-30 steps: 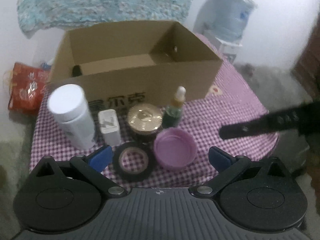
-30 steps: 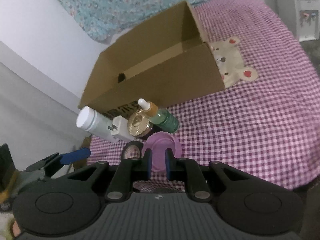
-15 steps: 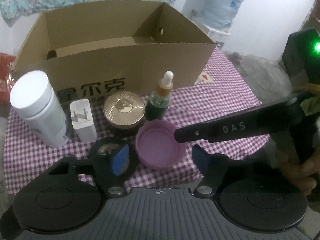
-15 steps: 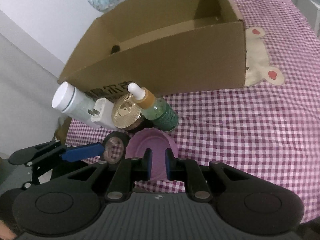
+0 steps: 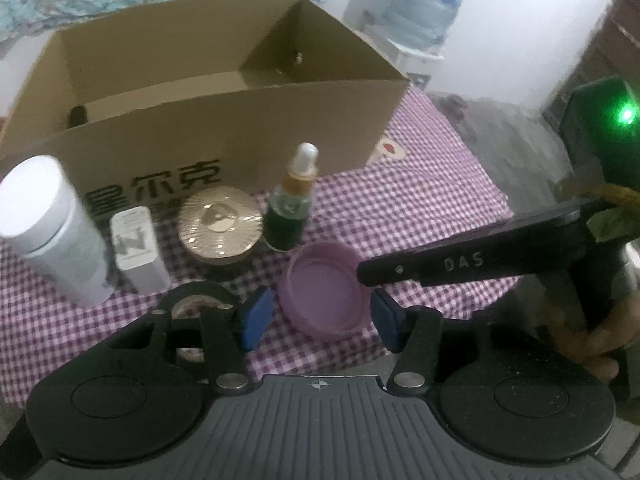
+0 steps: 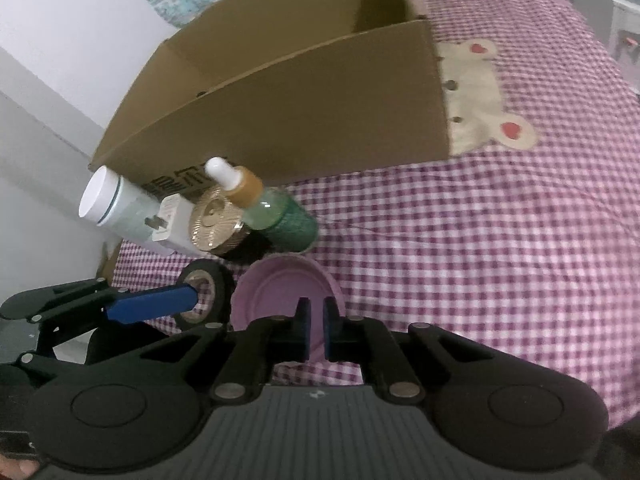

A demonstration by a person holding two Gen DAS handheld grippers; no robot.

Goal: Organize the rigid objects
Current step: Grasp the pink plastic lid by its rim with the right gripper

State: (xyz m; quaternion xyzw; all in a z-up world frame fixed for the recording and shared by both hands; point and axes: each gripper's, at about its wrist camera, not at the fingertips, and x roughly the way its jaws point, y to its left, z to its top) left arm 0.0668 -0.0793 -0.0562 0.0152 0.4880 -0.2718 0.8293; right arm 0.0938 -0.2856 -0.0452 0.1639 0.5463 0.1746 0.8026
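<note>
The pink lid [image 5: 325, 294] lies open side up on the checked surface [image 5: 420, 208], low in the left wrist frame, directly between the half-spread pads of the left gripper [image 5: 320, 318], whose jaws have just been closing around it without yet touching. The right gripper [image 6: 313, 326], pressed together on nothing, comes in from the frame's right. The cardboard box [image 5: 224, 136] stands behind, toward the frame's top.

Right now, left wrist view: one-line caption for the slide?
Left gripper straddles the purple lid, jaws just narrowed; right gripper shut at its rim, cardboard box behind.
</note>
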